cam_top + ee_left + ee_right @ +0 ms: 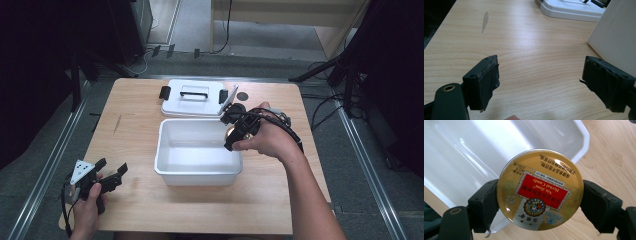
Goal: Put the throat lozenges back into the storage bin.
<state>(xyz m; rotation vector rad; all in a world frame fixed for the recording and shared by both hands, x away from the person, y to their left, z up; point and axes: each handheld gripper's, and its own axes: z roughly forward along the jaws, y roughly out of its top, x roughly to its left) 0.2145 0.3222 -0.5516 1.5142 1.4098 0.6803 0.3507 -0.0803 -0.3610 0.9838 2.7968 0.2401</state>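
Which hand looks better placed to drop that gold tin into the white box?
The right. Its hand-held gripper grips the gold candy tin at the open white box's right rim. The left hand-held gripper is open near the table's front-left corner.

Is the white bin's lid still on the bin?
No: in the high view the lid lies flat on the table behind the open white bin, handle up.

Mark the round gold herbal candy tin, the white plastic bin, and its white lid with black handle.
round gold herbal candy tin (541, 188), right gripper view, on the red label of its face
white plastic bin (198, 176), high view, on its near outer wall
white lid with black handle (173, 105), high view, on its flat top
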